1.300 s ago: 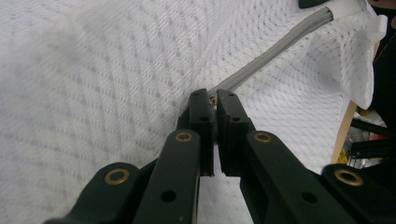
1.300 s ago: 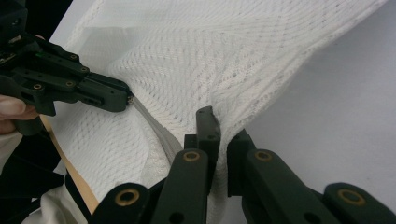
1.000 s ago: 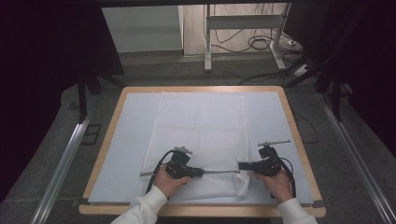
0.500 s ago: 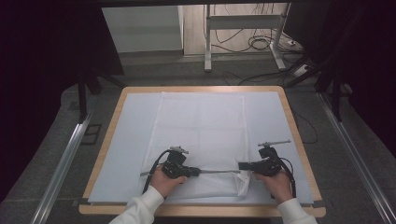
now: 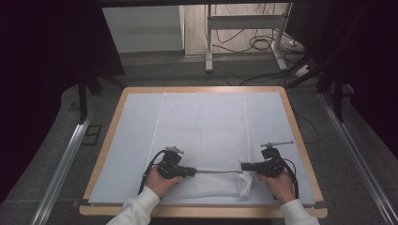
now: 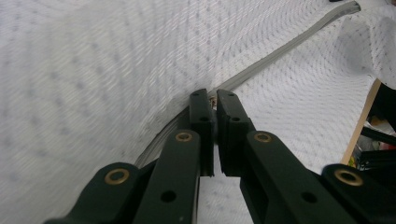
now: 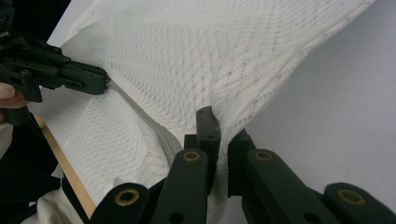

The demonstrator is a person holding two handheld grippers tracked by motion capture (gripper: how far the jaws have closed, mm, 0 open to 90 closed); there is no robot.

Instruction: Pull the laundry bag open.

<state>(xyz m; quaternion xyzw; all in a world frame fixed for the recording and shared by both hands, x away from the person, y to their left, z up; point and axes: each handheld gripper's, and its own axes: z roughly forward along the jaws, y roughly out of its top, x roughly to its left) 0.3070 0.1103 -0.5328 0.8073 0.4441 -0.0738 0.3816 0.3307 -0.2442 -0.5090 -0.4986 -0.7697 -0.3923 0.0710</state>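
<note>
Two hand-held grippers are what I'm working with here, both low over the near end of a wooden-edged table (image 5: 115,117) covered by a pale sheet (image 5: 131,140). A white knitted cloth (image 5: 202,126) lies lengthwise down the middle of that sheet, reaching from the far edge almost to the near one.

My left gripper (image 5: 192,172) points toward the right across the table, and its jaws are pinched together on the cloth's grey-edged hem; in the left gripper view (image 6: 212,105) the fabric fold sits squeezed between the two black pads. My right gripper (image 5: 244,167) points back toward it, clamped on the same hem further along, with the knit bunched between its jaws in the right gripper view (image 7: 219,126).

Between the two grips the hem (image 5: 218,172) is drawn into a straight, taut line, and the cloth below it sags toward the near table edge.
</note>
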